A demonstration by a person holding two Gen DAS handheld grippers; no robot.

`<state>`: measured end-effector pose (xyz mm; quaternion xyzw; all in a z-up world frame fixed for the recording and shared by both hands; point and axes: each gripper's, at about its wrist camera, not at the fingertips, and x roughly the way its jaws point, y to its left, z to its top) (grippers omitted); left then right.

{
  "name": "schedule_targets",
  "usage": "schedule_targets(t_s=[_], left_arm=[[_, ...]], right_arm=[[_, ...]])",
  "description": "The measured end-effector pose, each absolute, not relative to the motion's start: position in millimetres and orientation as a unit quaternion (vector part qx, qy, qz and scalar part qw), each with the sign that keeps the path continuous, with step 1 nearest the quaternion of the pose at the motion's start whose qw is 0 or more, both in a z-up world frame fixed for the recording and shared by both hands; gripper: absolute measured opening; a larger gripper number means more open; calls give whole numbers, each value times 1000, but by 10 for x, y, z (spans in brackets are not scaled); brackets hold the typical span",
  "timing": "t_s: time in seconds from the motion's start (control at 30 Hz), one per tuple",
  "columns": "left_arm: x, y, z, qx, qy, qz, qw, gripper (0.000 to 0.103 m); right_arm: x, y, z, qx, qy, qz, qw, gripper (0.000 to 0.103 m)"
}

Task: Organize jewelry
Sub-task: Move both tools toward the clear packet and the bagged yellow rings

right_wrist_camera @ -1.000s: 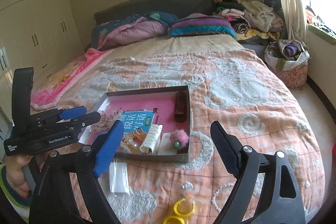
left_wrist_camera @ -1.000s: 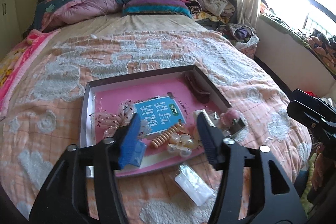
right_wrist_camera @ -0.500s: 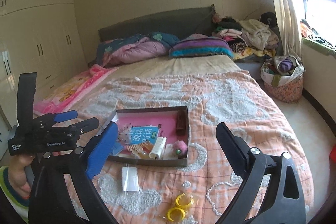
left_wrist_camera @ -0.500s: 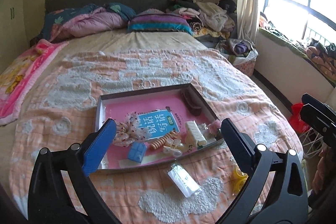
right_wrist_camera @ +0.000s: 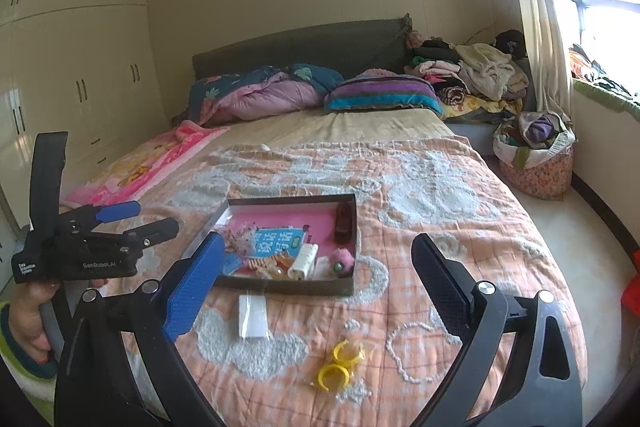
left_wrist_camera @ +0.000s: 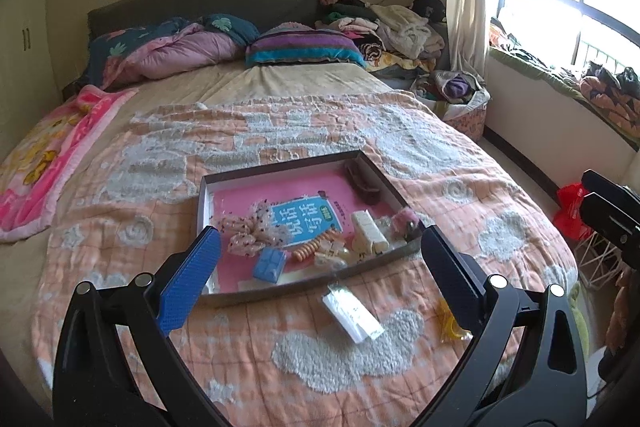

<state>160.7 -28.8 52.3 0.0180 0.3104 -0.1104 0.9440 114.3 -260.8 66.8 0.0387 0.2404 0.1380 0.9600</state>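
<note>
Most pieces already sit in the box (left_wrist_camera: 208,195) near the foot edge of the bed (right_wrist_camera: 460,187), but the yellow rings (right_wrist_camera: 340,363) and the clear packet (right_wrist_camera: 253,315) lie on the blanket outside it, so the job looks mostly done. Your left gripper (left_wrist_camera: 320,267) and right gripper (right_wrist_camera: 316,279) both hold nothing, jaws wide. The rings lie below and between your right jaws, the packet between your left ones.
</note>
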Motion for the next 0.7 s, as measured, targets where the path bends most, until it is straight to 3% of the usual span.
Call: schedule_targets(t_s=[0.7], left_arm=[[1490,-397,-86,31,373,-101,922,93]], right_arm=[[967,-2601,-140,22,337,130,932,94]])
